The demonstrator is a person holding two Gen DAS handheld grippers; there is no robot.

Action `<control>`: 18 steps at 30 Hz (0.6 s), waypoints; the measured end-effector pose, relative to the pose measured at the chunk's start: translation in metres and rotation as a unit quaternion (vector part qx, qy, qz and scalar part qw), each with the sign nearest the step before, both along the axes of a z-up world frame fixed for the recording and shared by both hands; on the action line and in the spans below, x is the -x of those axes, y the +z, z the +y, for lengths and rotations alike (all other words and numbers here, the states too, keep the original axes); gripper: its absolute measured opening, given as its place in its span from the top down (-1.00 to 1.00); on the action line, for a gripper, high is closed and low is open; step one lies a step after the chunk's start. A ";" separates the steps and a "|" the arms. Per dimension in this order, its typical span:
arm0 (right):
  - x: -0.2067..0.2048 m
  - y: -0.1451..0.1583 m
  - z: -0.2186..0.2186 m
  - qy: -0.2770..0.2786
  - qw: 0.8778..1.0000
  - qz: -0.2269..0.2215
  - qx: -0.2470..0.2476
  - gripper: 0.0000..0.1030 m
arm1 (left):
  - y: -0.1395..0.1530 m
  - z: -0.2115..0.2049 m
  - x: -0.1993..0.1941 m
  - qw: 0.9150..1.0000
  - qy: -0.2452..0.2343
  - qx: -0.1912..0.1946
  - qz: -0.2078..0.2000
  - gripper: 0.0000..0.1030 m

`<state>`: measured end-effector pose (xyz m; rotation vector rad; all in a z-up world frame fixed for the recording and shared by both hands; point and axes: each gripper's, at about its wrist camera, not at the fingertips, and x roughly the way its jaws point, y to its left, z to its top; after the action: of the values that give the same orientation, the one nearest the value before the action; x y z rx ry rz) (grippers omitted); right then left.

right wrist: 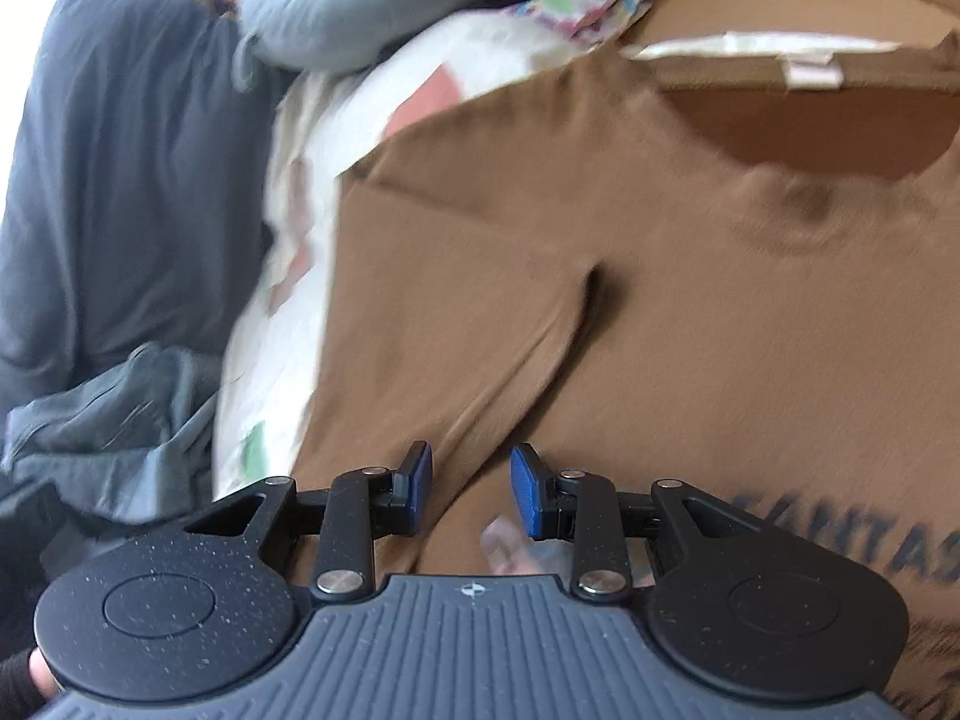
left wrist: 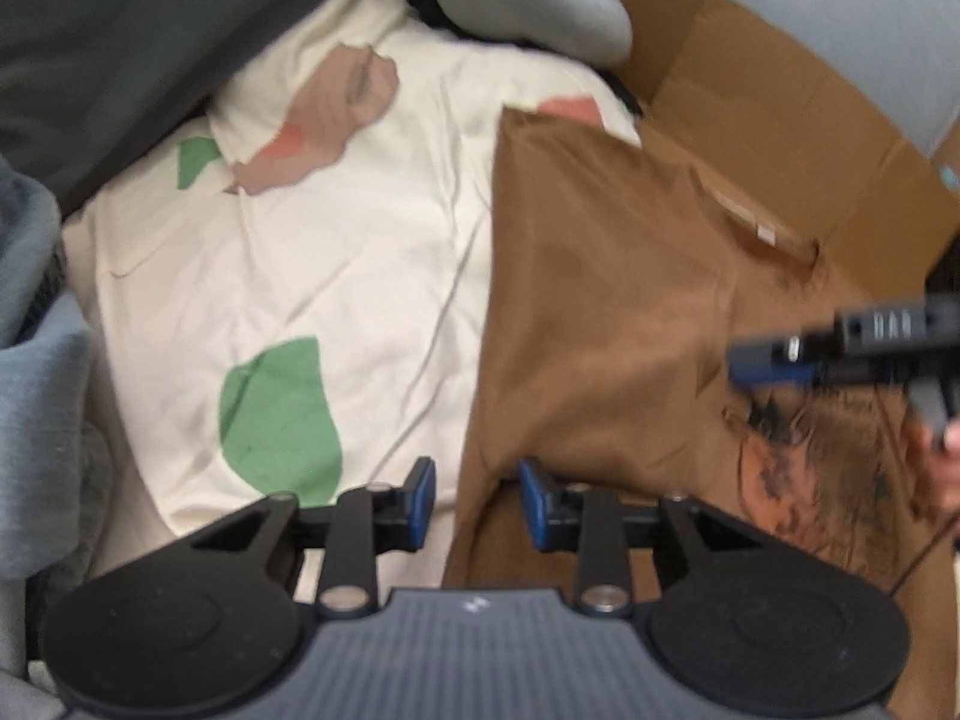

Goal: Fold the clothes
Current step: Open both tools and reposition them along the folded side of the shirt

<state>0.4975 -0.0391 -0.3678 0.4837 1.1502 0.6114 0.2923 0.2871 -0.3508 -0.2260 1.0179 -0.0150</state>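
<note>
On your far left lies a dark grey blanket (left wrist: 120,42), then the cream sheet with green and pink patches (left wrist: 312,252). Your left gripper (left wrist: 477,501) hovers with its jaws parted and empty, right at the brown T-shirt's (left wrist: 600,312) left edge. The shirt lies spread across the sheet and the cardboard (left wrist: 780,114) beyond it, collar toward the cardboard. Your right gripper (right wrist: 471,489) sits over the shirt's front, jaws parted, nothing pinched between its blue pads (right wrist: 528,492).
</note>
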 end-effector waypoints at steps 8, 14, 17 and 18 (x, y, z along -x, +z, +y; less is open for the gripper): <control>-0.024 0.000 -0.022 -0.049 0.998 -0.019 0.029 0.39 | -0.006 0.012 0.002 1.000 0.028 -0.001 0.003 0.73; -0.030 -0.004 -0.020 -0.051 0.997 -0.030 0.041 0.37 | 0.000 0.010 0.009 0.999 0.043 -0.004 0.018 0.70; -0.032 -0.003 -0.020 -0.050 0.997 -0.035 0.042 0.37 | 0.011 0.009 0.017 0.998 0.056 0.007 0.008 0.67; -0.033 -0.003 -0.020 -0.051 0.997 -0.037 0.042 0.37 | 0.015 0.009 0.020 0.998 0.062 0.017 0.003 0.66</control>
<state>0.5302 -0.0591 -0.3707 0.4417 1.0700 0.4871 0.2724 0.2958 -0.3354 -0.3200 1.0080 0.0805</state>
